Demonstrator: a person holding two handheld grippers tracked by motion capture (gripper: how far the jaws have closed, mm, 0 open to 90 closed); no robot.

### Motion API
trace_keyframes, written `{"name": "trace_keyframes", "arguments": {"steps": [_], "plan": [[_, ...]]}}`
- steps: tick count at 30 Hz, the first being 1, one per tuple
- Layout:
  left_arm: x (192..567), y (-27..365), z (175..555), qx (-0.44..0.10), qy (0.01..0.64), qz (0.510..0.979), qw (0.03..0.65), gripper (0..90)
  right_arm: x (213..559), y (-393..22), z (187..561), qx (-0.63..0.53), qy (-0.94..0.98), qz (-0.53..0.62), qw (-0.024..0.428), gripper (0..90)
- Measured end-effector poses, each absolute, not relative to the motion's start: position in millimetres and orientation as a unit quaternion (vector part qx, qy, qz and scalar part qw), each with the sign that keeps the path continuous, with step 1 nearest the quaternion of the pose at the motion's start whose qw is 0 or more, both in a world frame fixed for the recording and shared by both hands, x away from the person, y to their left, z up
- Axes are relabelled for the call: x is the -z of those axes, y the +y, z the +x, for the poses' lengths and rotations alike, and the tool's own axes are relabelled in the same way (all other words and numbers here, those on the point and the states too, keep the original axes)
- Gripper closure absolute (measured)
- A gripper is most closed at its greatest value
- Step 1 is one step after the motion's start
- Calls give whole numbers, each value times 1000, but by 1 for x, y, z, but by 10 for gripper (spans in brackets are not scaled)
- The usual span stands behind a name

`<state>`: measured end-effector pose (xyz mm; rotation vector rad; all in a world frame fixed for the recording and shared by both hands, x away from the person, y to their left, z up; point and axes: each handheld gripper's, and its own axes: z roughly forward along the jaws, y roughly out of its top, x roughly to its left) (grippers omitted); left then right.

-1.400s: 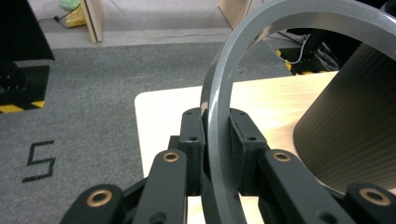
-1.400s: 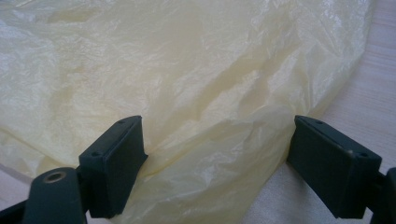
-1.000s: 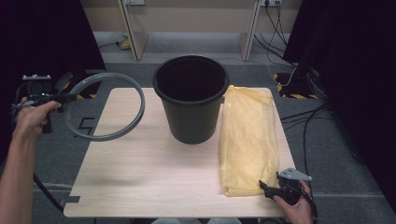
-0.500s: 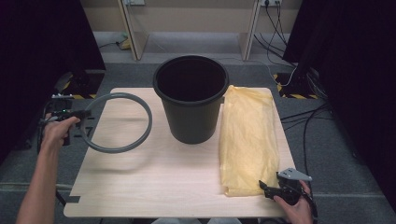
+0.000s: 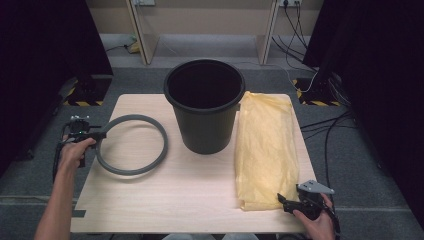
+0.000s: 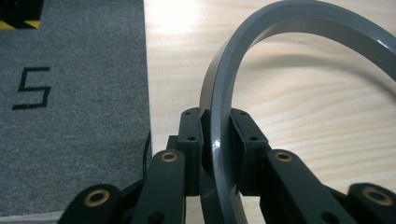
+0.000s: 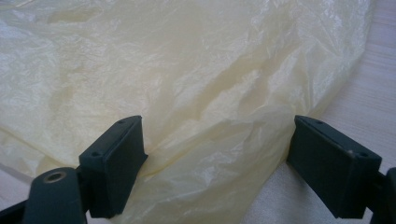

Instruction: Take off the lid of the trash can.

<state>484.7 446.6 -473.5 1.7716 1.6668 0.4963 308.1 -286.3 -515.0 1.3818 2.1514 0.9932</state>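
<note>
A: The left gripper [image 6: 215, 140] is clamped on the grey ring [image 5: 132, 144], with the band standing on edge between the two pads. What is the danger there?

B: The hold is narrow, on one short piece of the rim. I think the ring can turn in the jaws like on a hinge, and its far side can knock the bucket [image 5: 205, 105], which stands just beside it on the table [image 5: 165, 200].

A: And the right gripper [image 7: 217, 154]?

B: Its jaws stand apart, with the near corner of the yellow bag [image 5: 265, 145] between them. The left pad touches the film, but nothing is pinched.

A: So what can fail on that side?

B: The bag lies flat and folded, to the right of the bucket. If the jaws shut on only one thin layer, I expect it slips out or tears. Also the corner is at the table edge, so a pull toward the person can drag the whole bag off.
</note>
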Motion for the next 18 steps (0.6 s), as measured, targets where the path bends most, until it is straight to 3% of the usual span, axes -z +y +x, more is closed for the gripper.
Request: {"name": "trace_keyframes", "arguments": {"steps": [14, 18], "plan": [[501, 446, 481, -179, 644, 671, 321, 747, 515, -286, 308, -355, 769, 494, 199, 188], [505, 445, 482, -170, 646, 672, 321, 697, 515, -286, 308, -355, 769, 493, 199, 188]]}}
